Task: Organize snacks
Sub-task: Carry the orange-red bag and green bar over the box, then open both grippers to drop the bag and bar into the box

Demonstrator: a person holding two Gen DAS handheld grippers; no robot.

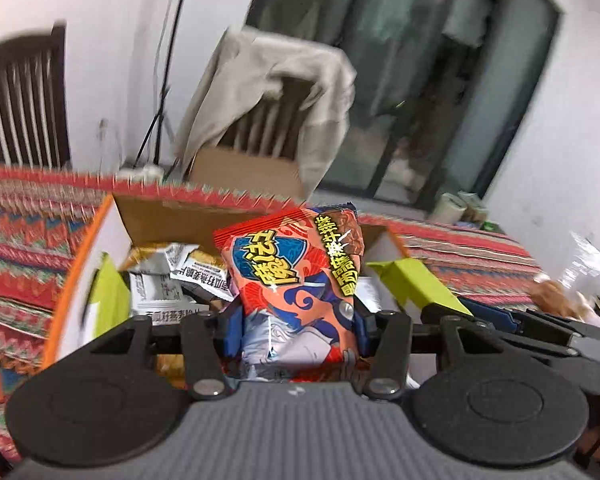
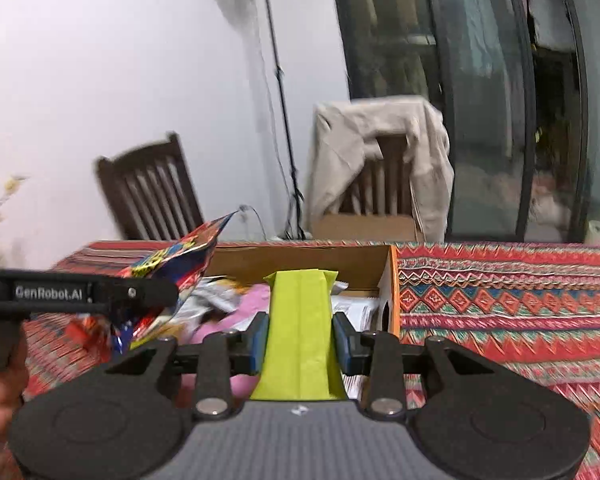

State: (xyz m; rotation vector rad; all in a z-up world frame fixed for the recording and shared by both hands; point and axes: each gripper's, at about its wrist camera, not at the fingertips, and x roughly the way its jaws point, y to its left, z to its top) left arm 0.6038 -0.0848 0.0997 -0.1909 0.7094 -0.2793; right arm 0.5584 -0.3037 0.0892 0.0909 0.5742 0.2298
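Observation:
My left gripper (image 1: 298,330) is shut on a red and orange snack bag (image 1: 296,276) and holds it above an open cardboard box (image 1: 172,216). The box holds several silver and white snack packets (image 1: 168,280). My right gripper (image 2: 300,338) is shut on a lime-green packet (image 2: 300,328) and holds it upright over the same box (image 2: 300,260). The left gripper (image 2: 92,292) with its red bag (image 2: 180,264) shows at the left of the right wrist view. The green packet (image 1: 412,280) also shows at the right of the left wrist view.
The box stands on a table with a red patterned cloth (image 2: 500,304). A dark wooden chair (image 2: 152,200) and a chair draped with a beige garment (image 2: 380,160) stand behind the table. A lamp stand (image 2: 284,120) and glass doors (image 2: 480,100) are beyond.

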